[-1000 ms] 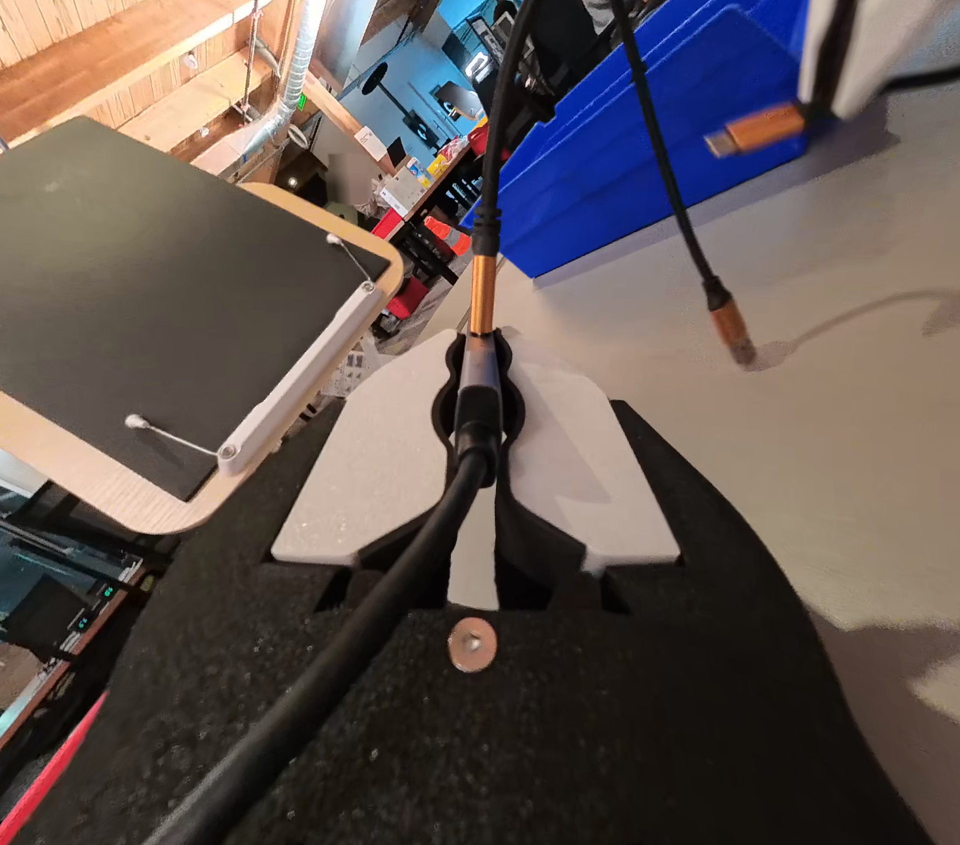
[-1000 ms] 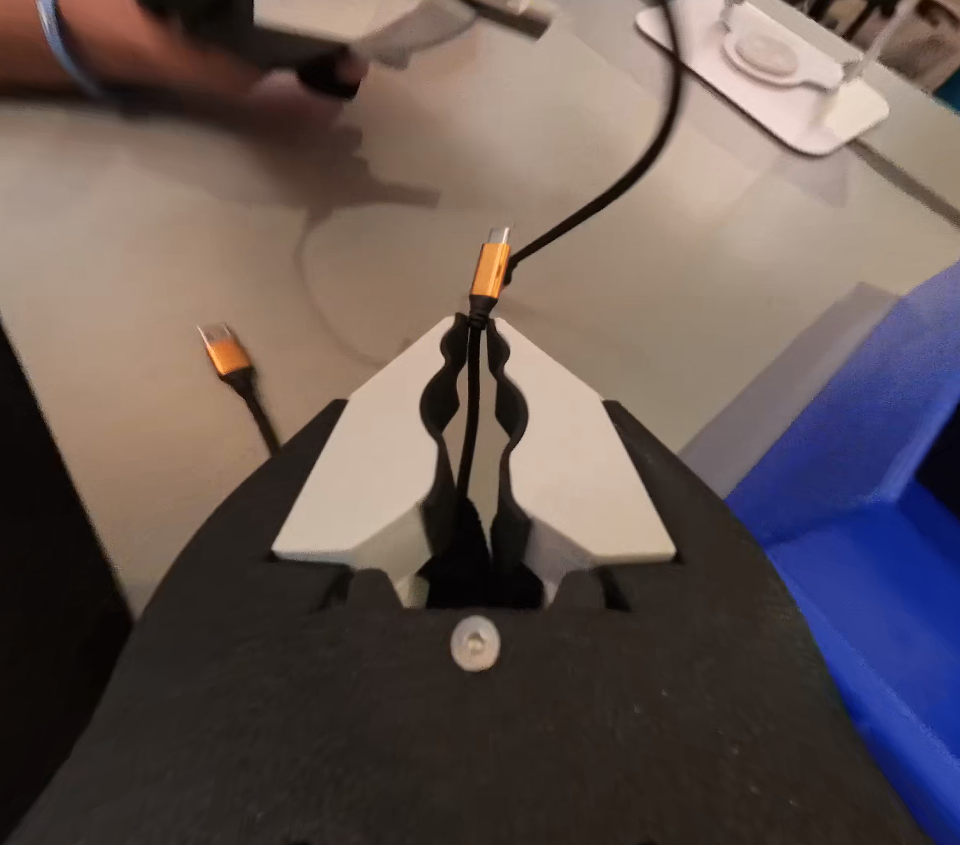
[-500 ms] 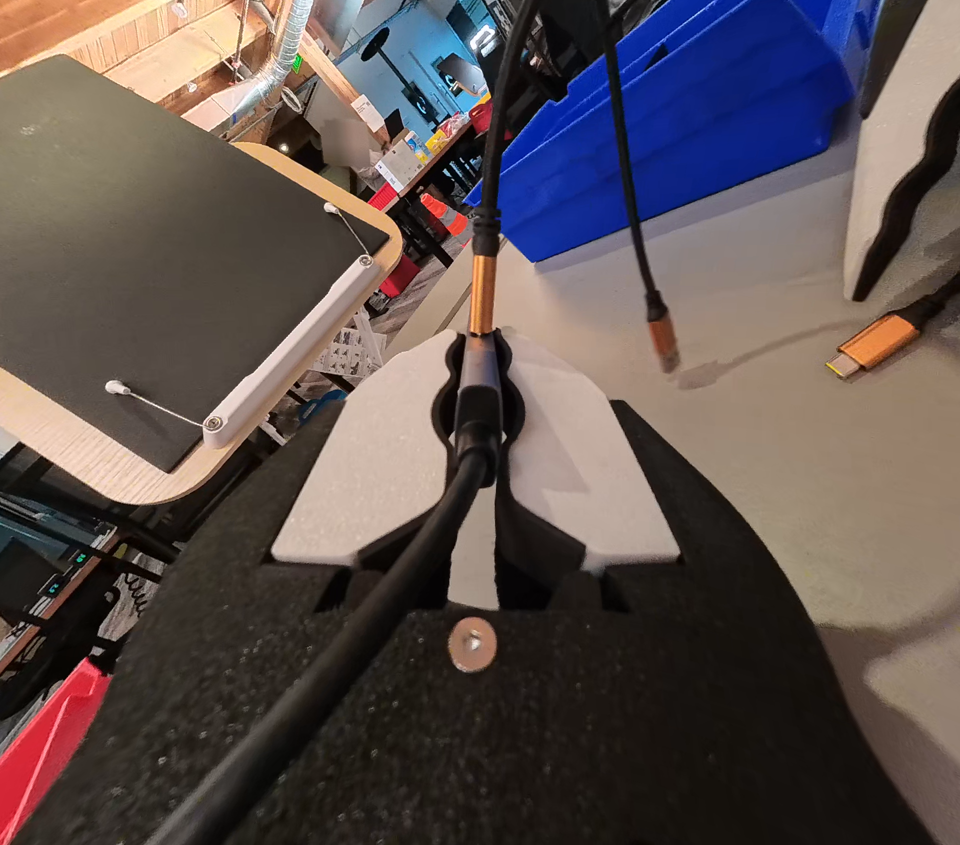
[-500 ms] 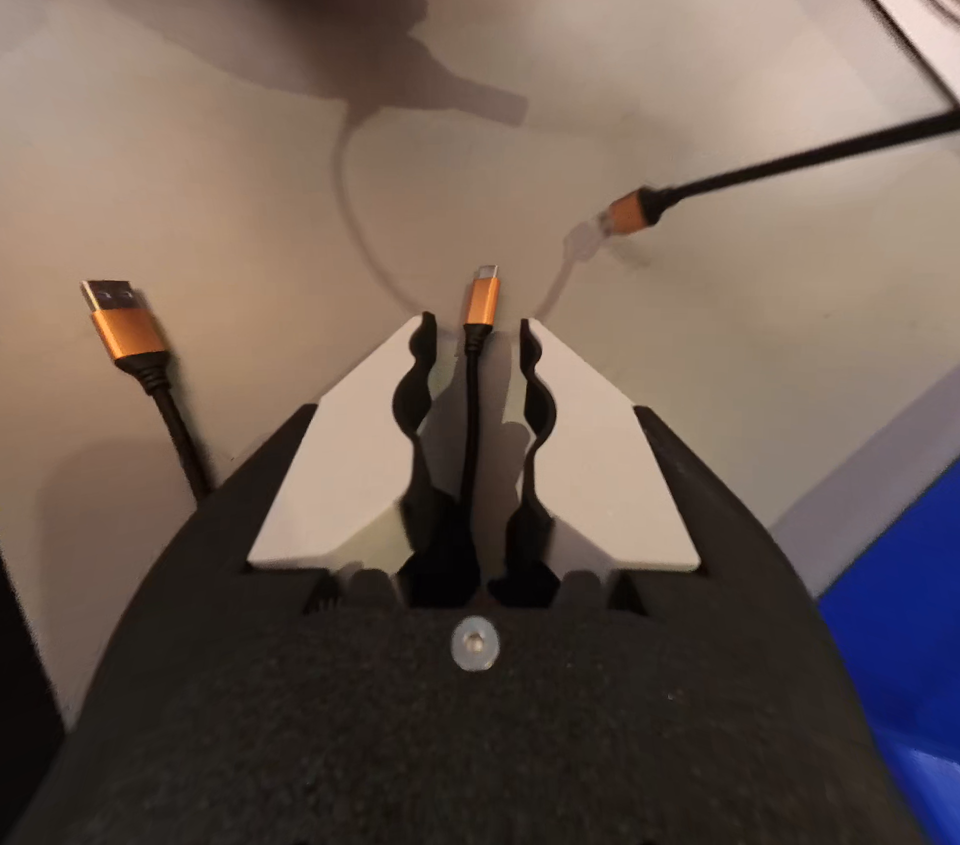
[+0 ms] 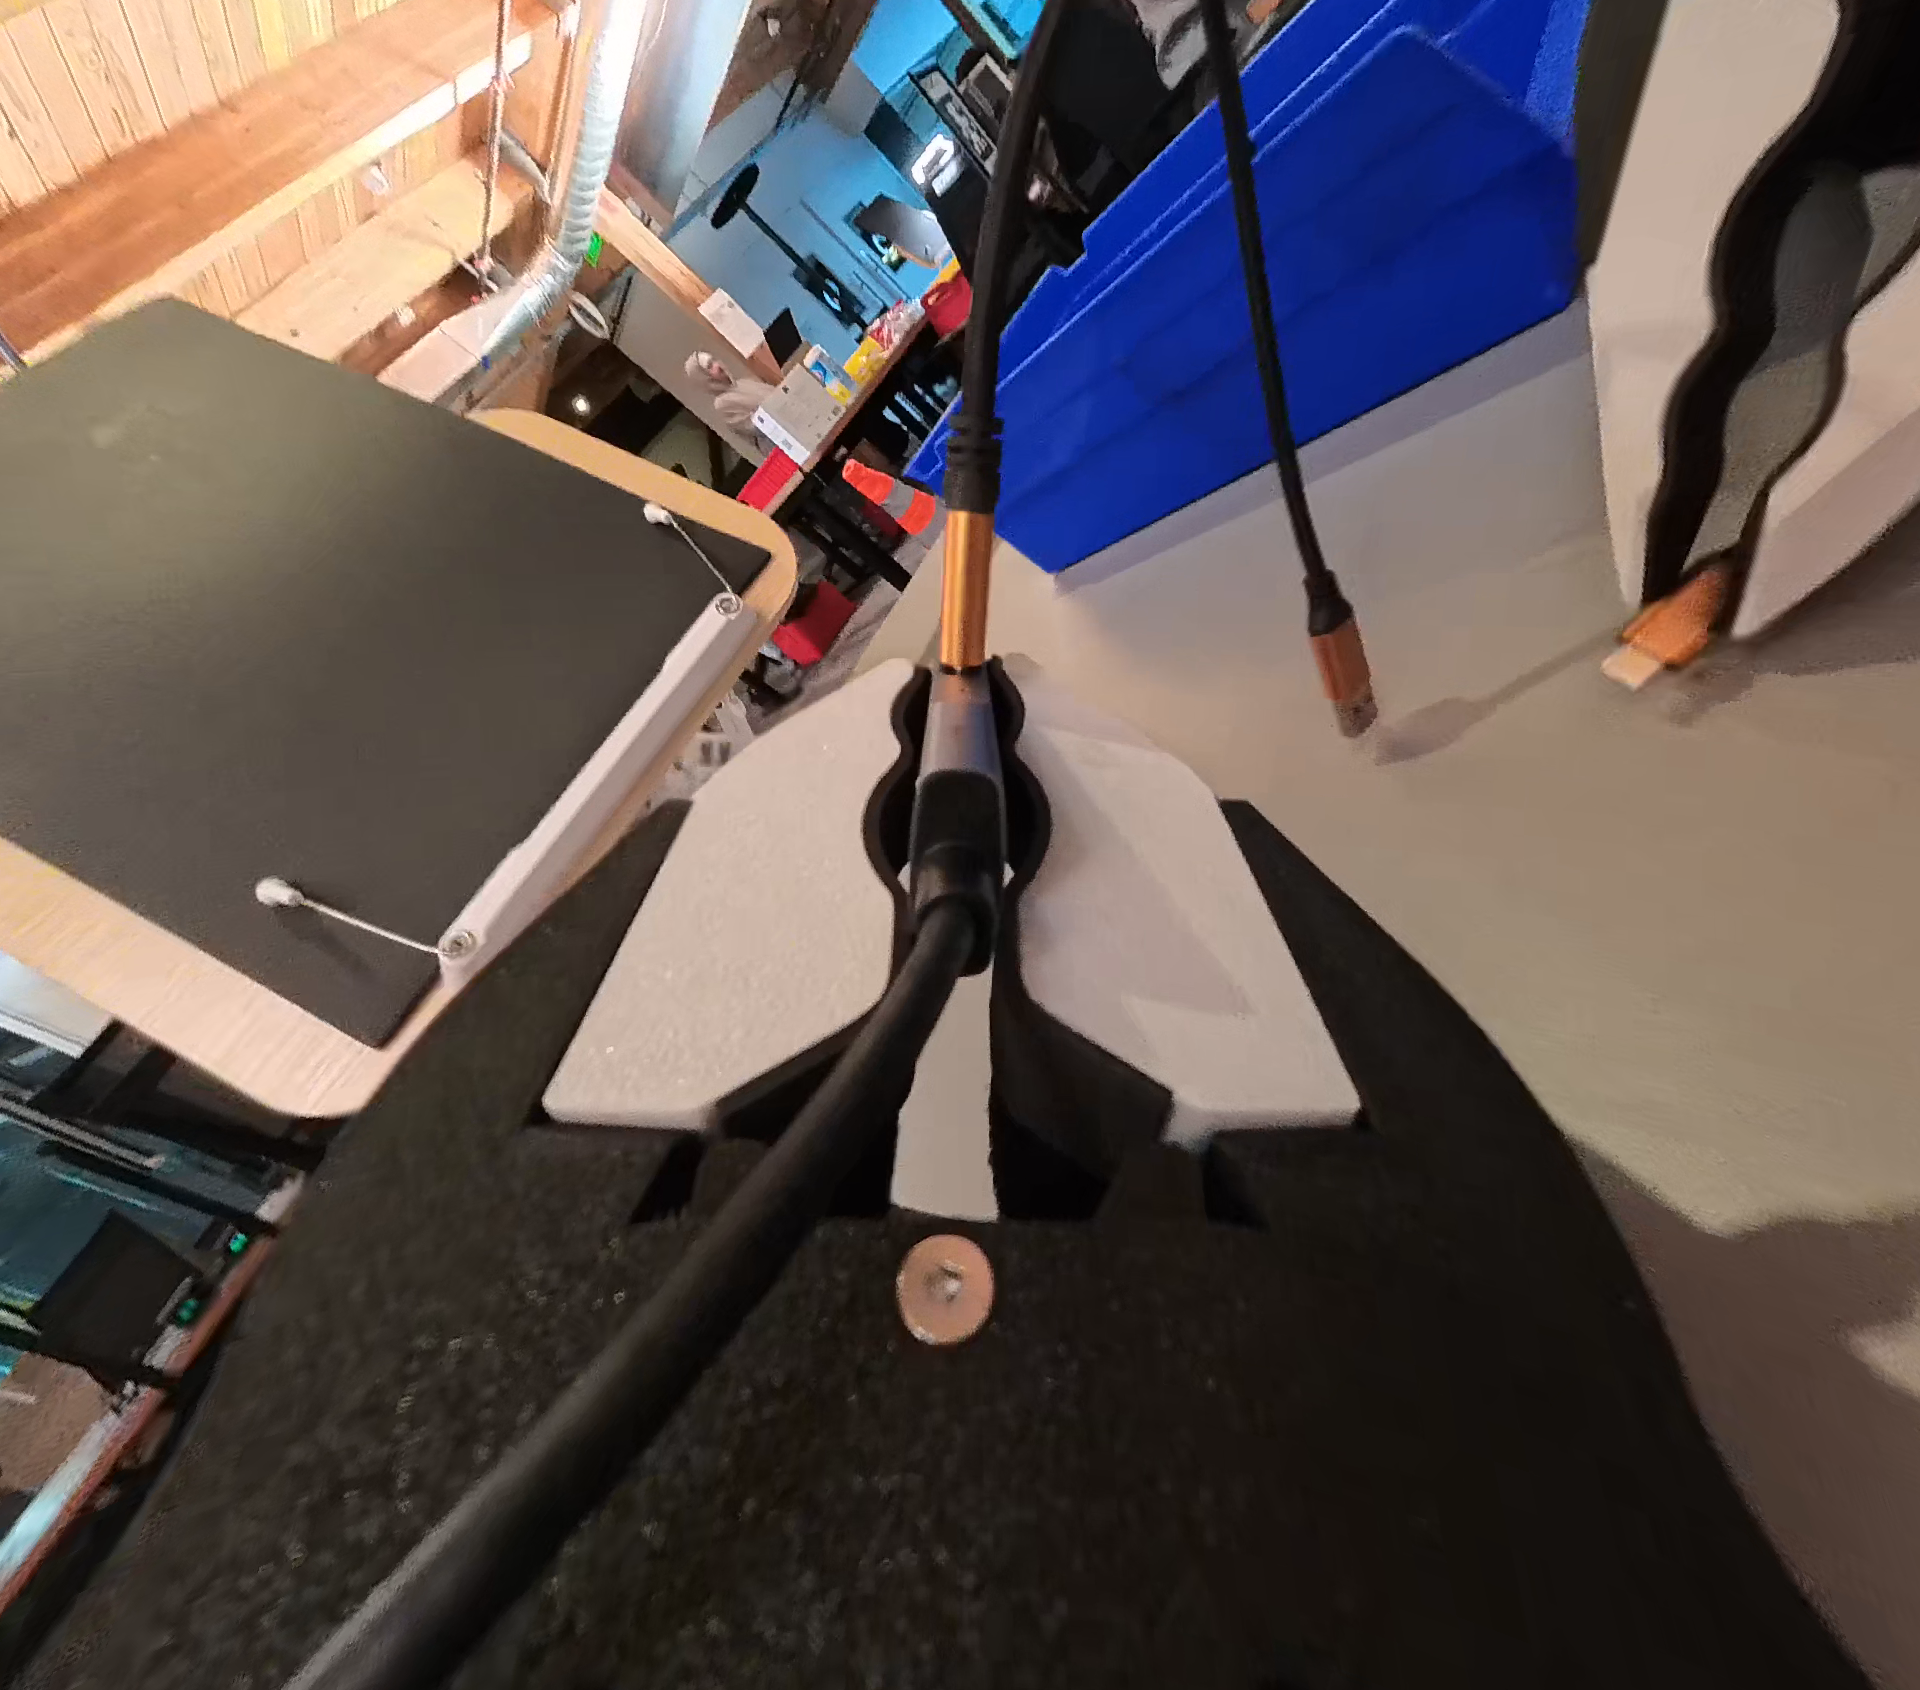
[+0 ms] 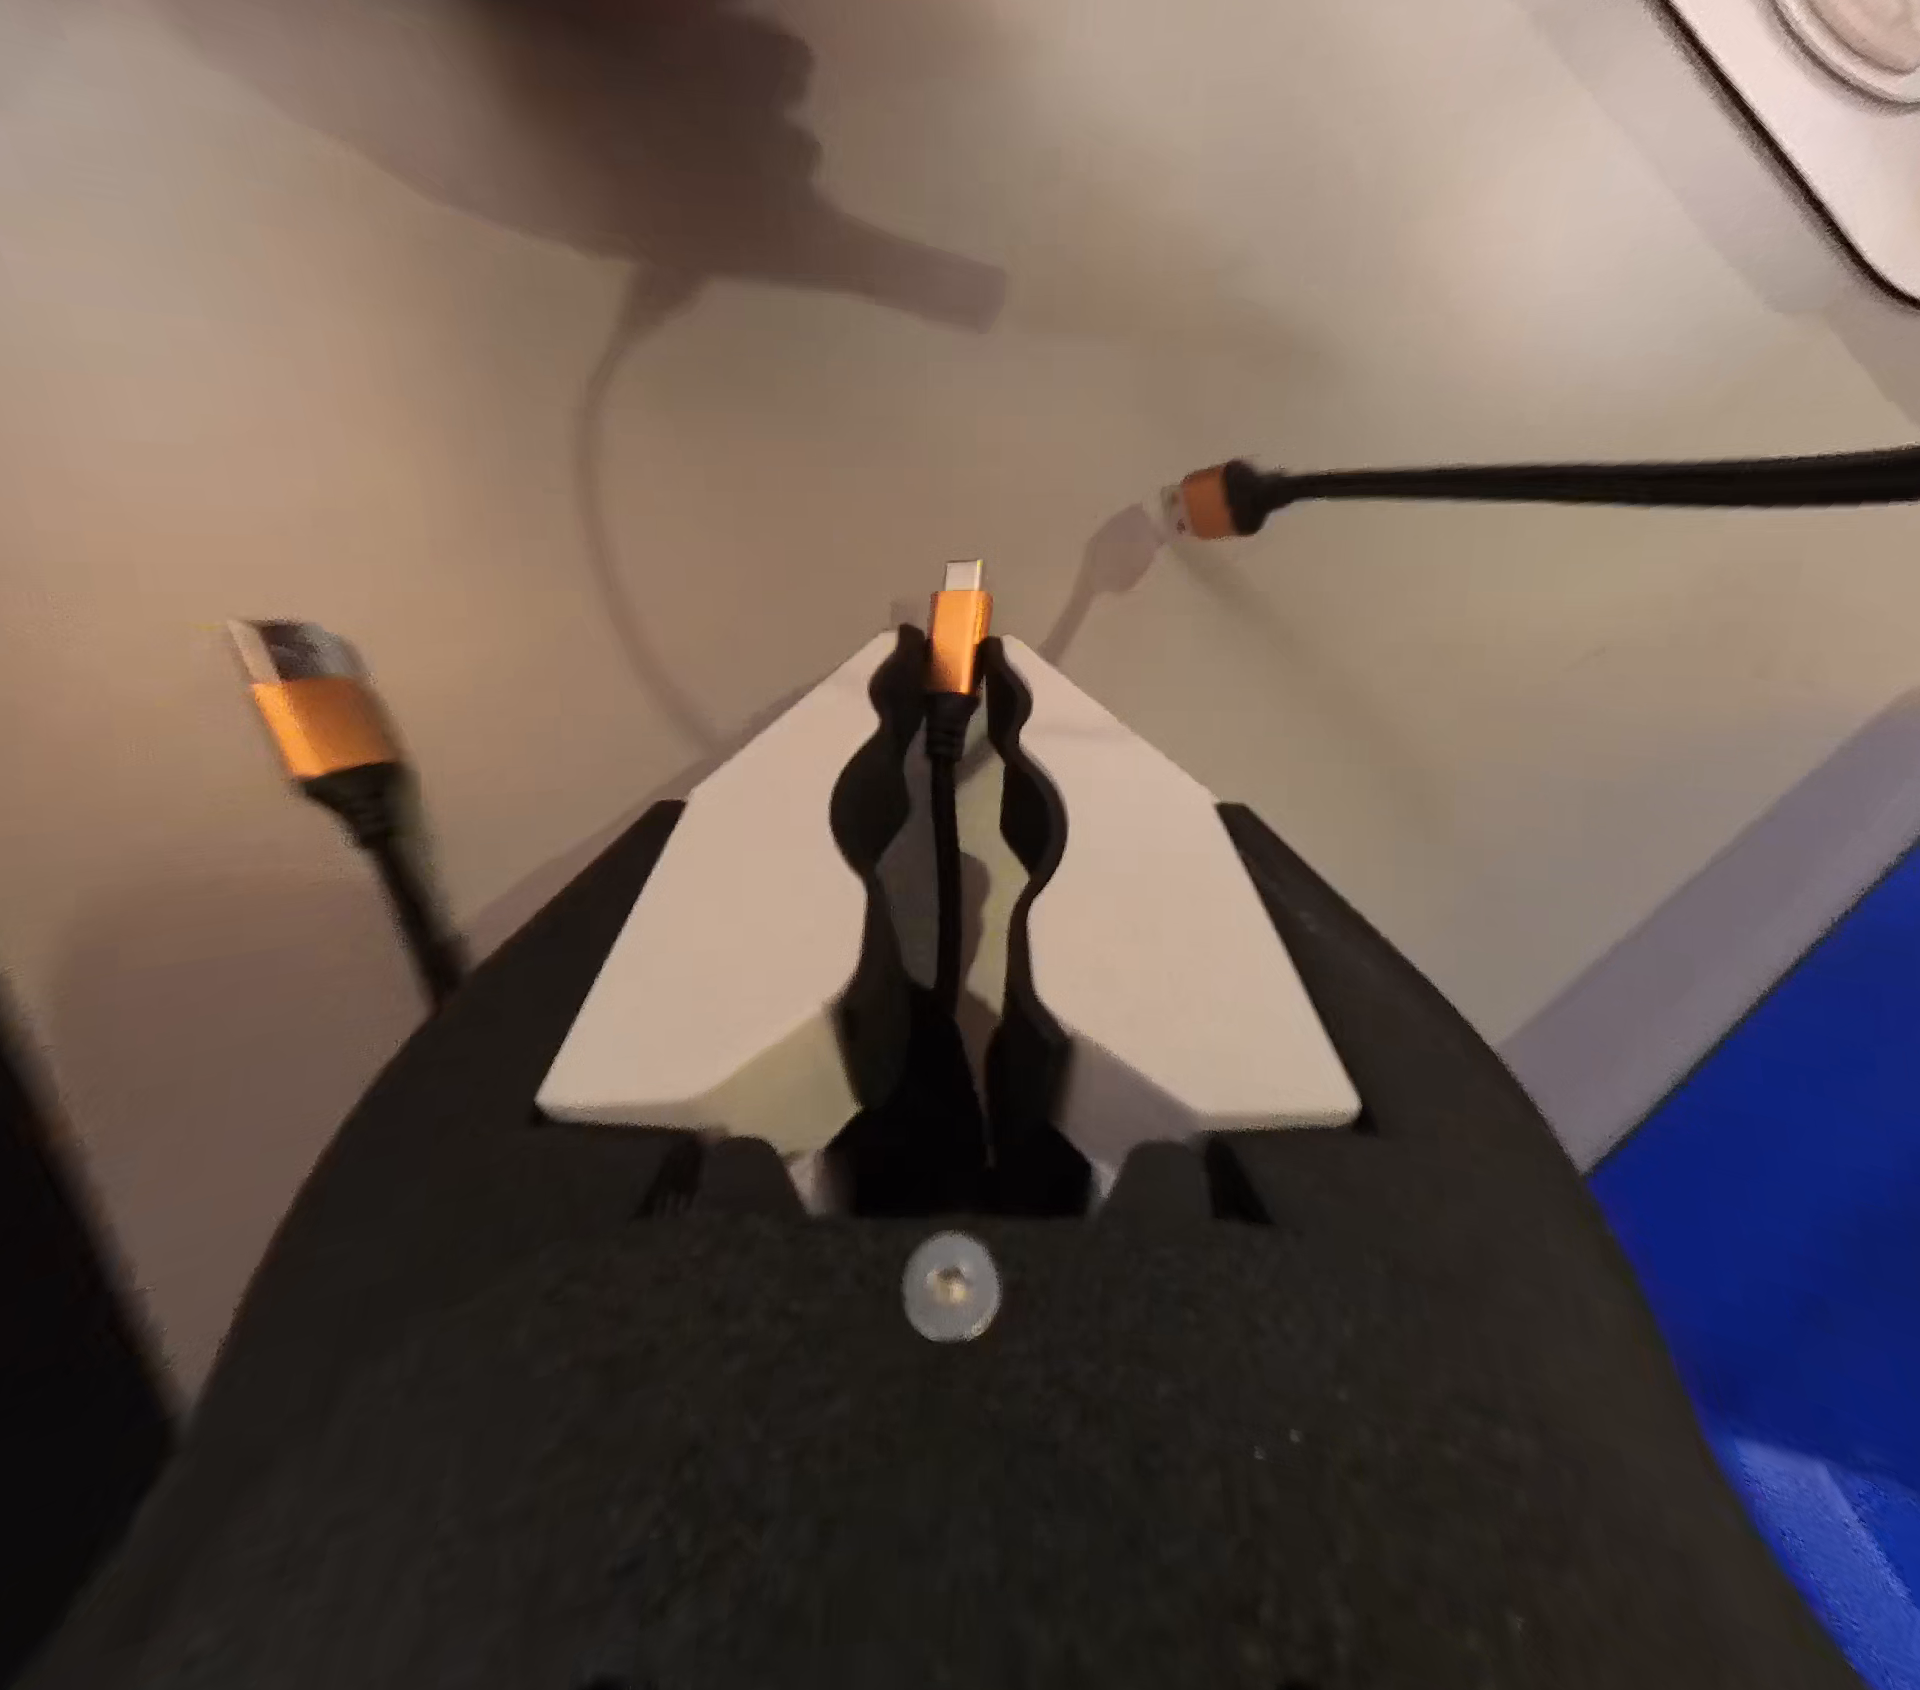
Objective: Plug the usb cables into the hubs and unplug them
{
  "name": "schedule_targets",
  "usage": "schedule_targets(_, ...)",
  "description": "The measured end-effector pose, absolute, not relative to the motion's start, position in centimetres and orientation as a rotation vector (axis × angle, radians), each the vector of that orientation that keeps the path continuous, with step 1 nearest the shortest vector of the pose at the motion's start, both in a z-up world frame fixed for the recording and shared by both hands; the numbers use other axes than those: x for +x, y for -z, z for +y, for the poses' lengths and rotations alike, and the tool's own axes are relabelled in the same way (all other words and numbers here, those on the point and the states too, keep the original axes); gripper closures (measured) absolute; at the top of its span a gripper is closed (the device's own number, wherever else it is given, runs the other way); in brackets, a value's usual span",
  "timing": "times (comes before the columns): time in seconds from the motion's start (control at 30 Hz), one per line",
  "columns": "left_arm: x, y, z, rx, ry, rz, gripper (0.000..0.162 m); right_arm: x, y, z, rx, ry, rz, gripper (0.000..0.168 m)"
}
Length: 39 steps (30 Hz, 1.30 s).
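Note:
My left gripper [image 5: 961,672] is shut on a grey connector [image 5: 958,736] at the end of a thick black cable. An orange plug [image 5: 964,591] sits in the connector's front. Its thin black cable [image 5: 1013,134] loops up and over, then hangs down to a loose orange plug [image 5: 1340,664] just above the grey table [image 5: 1507,913]. My right gripper [image 6: 954,634] is shut on a small orange plug [image 6: 956,664], tip forward, low over the table. It also shows at the right of the left wrist view [image 5: 1688,601], with that plug [image 5: 1673,632] at its tips.
A wider orange plug [image 6: 312,710] on a black cable lies left of my right gripper. The loose plug [image 6: 1210,499] hangs in from the right. Blue bins [image 5: 1299,290] stand behind. A white stand [image 6: 1714,30] is far right. A black-topped board [image 5: 260,653] is on the left.
My right gripper opened half a second ago with the small plug lying between its fingers, and has now closed on the plug's body. My left gripper has kept its hold and barely moved.

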State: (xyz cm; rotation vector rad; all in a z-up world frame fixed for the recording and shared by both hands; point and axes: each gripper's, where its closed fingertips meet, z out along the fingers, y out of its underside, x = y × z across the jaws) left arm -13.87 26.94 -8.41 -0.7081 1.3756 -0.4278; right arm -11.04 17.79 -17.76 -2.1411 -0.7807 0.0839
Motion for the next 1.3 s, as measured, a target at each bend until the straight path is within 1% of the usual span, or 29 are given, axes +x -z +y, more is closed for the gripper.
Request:
schedule_targets(0.07,-14.0,8.0,26.4,-0.631,0.4,1.374,0.152,-11.5,14.5,16.6,-2.086,-0.257,-0.705,0.159)
schedule_targets(0.17,-14.3,7.5,25.9,-0.494,0.296,1.366,0.152,-11.4,7.4,14.8,-1.938,-0.506,-0.58,0.159)
schedule_targets(0.23,-14.3,7.5,25.8,-0.457,0.251,1.368,0.152,-10.4,3.6,14.8,-1.894,-0.561,-0.498,0.159)
schedule_targets(0.27,-14.3,7.5,25.6,-0.44,0.236,1.369,0.152,-10.0,2.9,15.2,-1.929,-0.565,-0.476,0.159)
schedule_targets(0.4,-14.2,7.7,25.1,-0.365,0.161,1.382,0.152,-10.7,3.7,18.3,-2.115,-0.629,-0.467,0.159)
schedule_targets(0.53,-14.2,8.1,24.8,-0.3,0.087,1.403,0.152,-12.4,7.9,20.6,-2.366,-0.73,-0.547,0.159)
schedule_targets(0.63,-14.2,8.3,24.5,-0.275,0.068,1.411,0.152,-13.9,9.4,21.4,-2.425,-0.862,-0.548,0.159)
schedule_targets(0.77,-14.3,8.3,24.5,-0.27,0.061,1.411,0.152,-14.7,9.3,21.7,-2.404,-0.966,-0.5,0.159)
schedule_targets(0.9,-14.2,8.5,24.4,-0.267,0.058,1.419,0.152,-14.8,9.5,21.5,-2.4,-0.979,-0.492,0.159)
schedule_targets(1.3,-14.1,9.6,24.3,-0.218,-0.02,1.463,0.152,-14.6,10.6,21.5,-2.48,-0.866,-0.531,0.159)
